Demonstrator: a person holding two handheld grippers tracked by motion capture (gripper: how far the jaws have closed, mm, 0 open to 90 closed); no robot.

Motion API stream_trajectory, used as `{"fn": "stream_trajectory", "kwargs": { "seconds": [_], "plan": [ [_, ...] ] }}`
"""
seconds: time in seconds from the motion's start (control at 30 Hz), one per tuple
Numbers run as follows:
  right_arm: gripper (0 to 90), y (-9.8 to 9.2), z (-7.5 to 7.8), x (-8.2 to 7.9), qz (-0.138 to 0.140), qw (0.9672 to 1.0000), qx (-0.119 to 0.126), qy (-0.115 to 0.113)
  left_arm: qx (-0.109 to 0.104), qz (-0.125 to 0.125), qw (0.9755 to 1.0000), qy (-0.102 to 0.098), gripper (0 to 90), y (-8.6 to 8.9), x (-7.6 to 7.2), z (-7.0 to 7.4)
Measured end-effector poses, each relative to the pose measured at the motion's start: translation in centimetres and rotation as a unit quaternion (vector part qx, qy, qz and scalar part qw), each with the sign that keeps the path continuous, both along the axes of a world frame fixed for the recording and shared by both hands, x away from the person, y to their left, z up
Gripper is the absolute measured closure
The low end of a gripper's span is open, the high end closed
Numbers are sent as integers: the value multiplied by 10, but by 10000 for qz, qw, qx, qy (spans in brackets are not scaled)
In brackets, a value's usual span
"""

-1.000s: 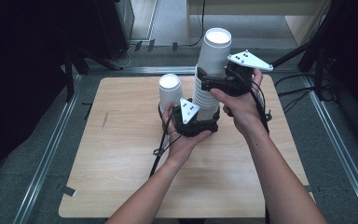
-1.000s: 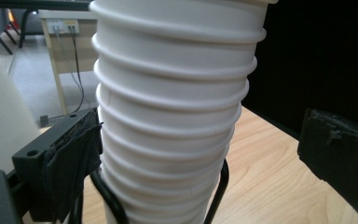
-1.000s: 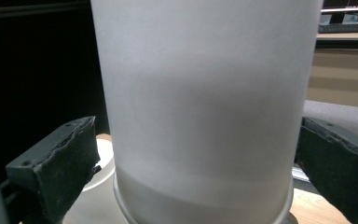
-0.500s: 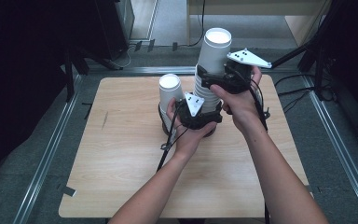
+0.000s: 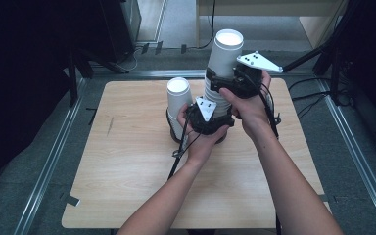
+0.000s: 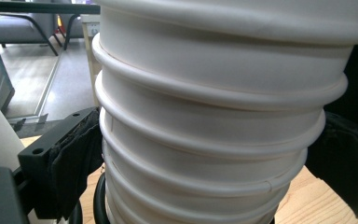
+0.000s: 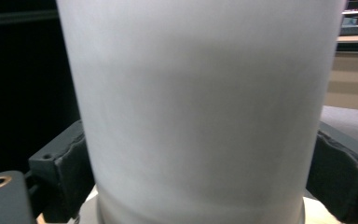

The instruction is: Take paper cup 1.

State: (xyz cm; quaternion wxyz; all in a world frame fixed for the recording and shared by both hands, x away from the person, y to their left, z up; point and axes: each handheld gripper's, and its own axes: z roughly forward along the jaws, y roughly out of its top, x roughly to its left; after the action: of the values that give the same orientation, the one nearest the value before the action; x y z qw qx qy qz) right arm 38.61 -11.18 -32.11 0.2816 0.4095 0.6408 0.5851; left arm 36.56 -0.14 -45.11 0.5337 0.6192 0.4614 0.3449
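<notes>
Standing on the table [image 5: 127, 171] just past its centre, toward twelve o'clock, was the cup stack [image 5: 214, 105]. The left gripper [image 5: 206, 117] clasped its ribbed lower part, jaws closing against the rims. The right gripper [image 5: 227, 81] gripped the top cup [image 5: 225, 51], jaws closing. A second cup [image 5: 178, 95] stood at nine o'clock

Both forearms come in from the near edge of the table [image 5: 127, 186] and meet close together over its middle. The left gripper [image 5: 206, 117] sits lower, its jaws wide and just closing a little around the cup stack [image 6: 214, 140]. The right gripper [image 5: 230, 81] is higher, toward the far edge; its jaws have been closing on the top cup [image 7: 200, 116].
</notes>
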Motion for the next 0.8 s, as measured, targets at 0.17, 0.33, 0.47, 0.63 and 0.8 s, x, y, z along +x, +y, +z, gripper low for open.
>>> {"fn": "stream_trajectory", "kwargs": {
  "seconds": [0.17, 0.33, 0.47, 0.63, 0.8],
  "plan": [
    [105, 1, 3, -3, -77, 9998, -48, -156, 1, -20, 10000, 19, 18, 1, 0, 0],
    [111, 2, 3, -4, -132, 9997, -71, -207, 5, -26, 10000, 19, 24, 1, 0, 0],
    [111, 1, 5, -4, -110, 9997, -14, -201, -1, -26, 10000, 19, 25, 1, 0, 0],
    [109, 1, 7, -4, -103, 9997, 30, -221, -6, -25, 10000, 15, 25, 1, 0, 0],
    [107, 0, 12, -4, -72, 9996, 30, -256, 5, -32, 10000, 30, 26, 2, -1, 0]
  ]
}}
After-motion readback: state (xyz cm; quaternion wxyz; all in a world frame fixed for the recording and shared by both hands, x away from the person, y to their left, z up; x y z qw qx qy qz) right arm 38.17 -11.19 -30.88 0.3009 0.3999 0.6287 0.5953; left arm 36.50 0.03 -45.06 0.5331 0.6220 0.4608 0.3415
